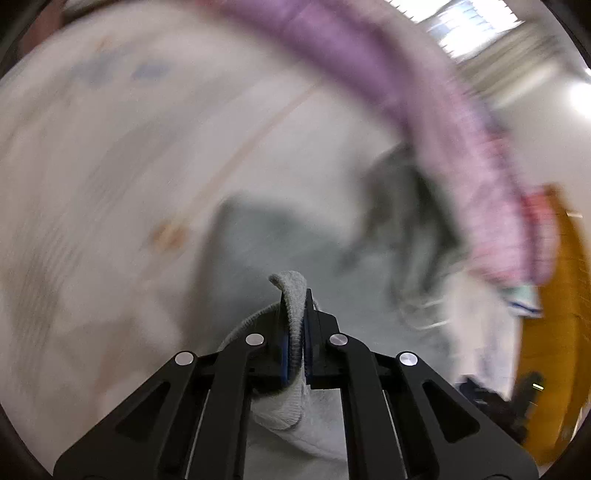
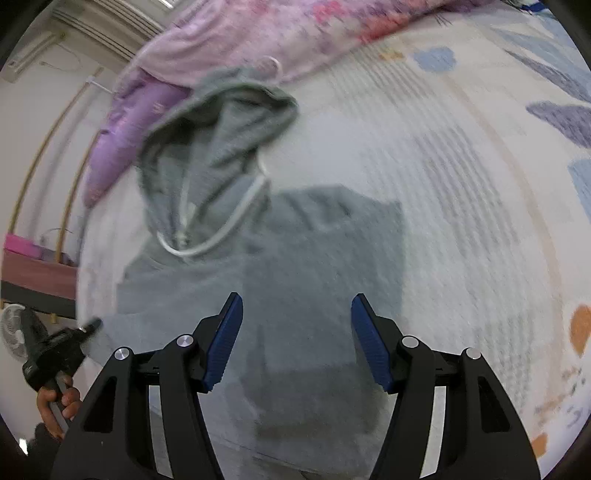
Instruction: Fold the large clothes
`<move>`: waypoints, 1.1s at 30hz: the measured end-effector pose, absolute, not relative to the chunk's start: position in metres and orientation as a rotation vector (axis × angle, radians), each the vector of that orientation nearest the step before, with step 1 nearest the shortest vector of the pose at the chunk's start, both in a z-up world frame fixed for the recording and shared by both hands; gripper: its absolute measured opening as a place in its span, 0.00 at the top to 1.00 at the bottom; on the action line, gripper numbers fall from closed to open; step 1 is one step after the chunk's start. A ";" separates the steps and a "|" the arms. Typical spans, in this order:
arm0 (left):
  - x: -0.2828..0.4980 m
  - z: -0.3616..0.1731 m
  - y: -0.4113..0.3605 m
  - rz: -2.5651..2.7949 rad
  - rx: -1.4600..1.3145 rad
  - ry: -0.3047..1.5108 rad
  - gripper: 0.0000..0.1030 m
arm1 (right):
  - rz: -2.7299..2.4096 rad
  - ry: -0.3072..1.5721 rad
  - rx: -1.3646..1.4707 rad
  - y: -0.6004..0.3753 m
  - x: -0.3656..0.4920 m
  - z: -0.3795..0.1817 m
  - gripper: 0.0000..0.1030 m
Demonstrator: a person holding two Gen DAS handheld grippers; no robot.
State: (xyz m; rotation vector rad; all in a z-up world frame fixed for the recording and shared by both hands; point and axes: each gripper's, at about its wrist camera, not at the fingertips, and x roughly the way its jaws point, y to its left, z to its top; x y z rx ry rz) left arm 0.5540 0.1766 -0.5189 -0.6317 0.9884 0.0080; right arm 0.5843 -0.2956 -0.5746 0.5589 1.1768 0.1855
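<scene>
A grey hoodie (image 2: 295, 266) lies on the bed, hood (image 2: 221, 122) toward the far side, white drawstring showing. In the left wrist view the hoodie (image 1: 280, 243) is blurred by motion. My left gripper (image 1: 295, 295) is shut on a ribbed grey cuff or hem (image 1: 291, 291) of the hoodie, which sticks up between the pads. That gripper also shows in the right wrist view (image 2: 90, 326) at the hoodie's left edge, held by a hand. My right gripper (image 2: 297, 306) is open and empty, hovering above the hoodie's folded body.
The bed has a white patterned sheet (image 2: 461, 184) with blue and orange shapes. A purple-pink blanket (image 2: 258, 33) is heaped along the far side and shows in the left wrist view (image 1: 424, 103). A fan (image 2: 14, 328) stands at the left. A yellow-orange surface (image 1: 554, 332) is at the right.
</scene>
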 end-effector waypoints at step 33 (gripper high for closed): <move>0.718 -0.513 0.076 0.055 -0.259 1.210 0.27 | 0.045 1.203 0.756 -0.281 0.747 -0.604 0.44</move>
